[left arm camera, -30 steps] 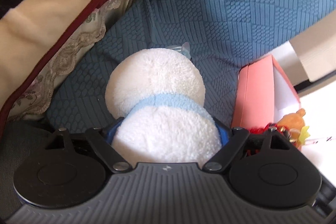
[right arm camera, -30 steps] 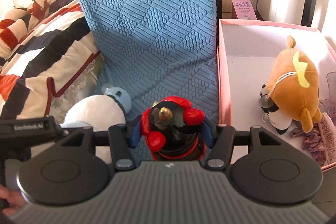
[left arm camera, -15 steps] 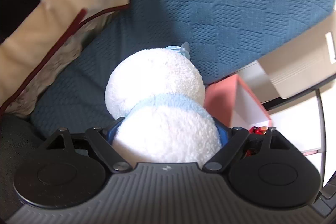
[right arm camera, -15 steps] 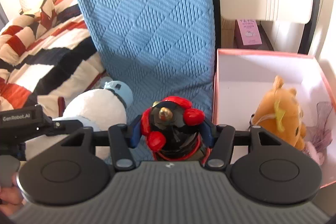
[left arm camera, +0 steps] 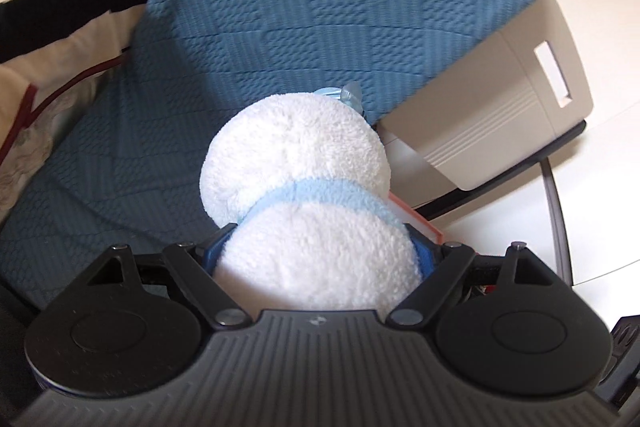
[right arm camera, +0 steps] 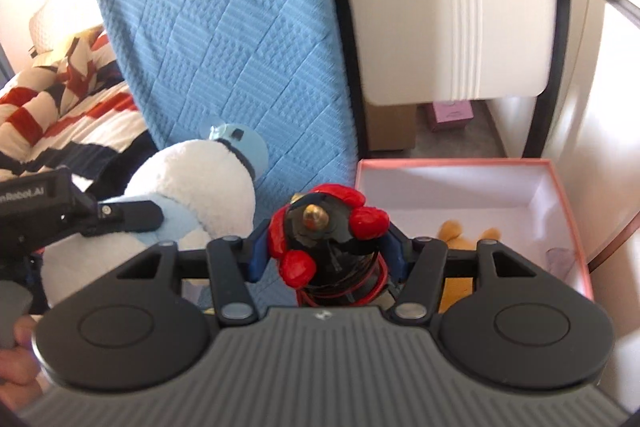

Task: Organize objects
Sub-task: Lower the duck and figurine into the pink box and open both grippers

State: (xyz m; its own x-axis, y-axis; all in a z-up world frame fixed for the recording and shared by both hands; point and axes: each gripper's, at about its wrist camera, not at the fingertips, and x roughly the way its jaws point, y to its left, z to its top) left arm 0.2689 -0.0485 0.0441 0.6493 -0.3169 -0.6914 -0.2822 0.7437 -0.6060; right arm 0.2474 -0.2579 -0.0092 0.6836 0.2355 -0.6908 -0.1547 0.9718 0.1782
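My left gripper point(left arm camera: 316, 259) is shut on a white plush snowman point(left arm camera: 296, 163) with a pale blue scarf, its blue pads pressing the body from both sides. From the right wrist view that snowman point(right arm camera: 192, 187) hangs in the air at the left, carried by the left gripper point(right arm camera: 132, 215). The right gripper point(right arm camera: 326, 255) is shut on a black figurine with red balls point(right arm camera: 328, 239). A pink open box point(right arm camera: 560, 203) with a white inside sits to the right, holding an orange plush point(right arm camera: 452, 231), mostly hidden behind the gripper.
A blue quilted cushion point(right arm camera: 224, 39) rises behind both toys. A striped red, black and cream blanket point(right arm camera: 60, 115) lies at the left. A cream chair back point(right arm camera: 452, 7) stands behind the box, with a small purple carton point(right arm camera: 450, 115) and cardboard box on the floor below. A hand point(right arm camera: 16, 359) shows at bottom left.
Both grippers have risen with their toys: the cushion and the pink box now sit lower and farther off. The orange plush has slipped mostly behind the right gripper. Neither grip changed.
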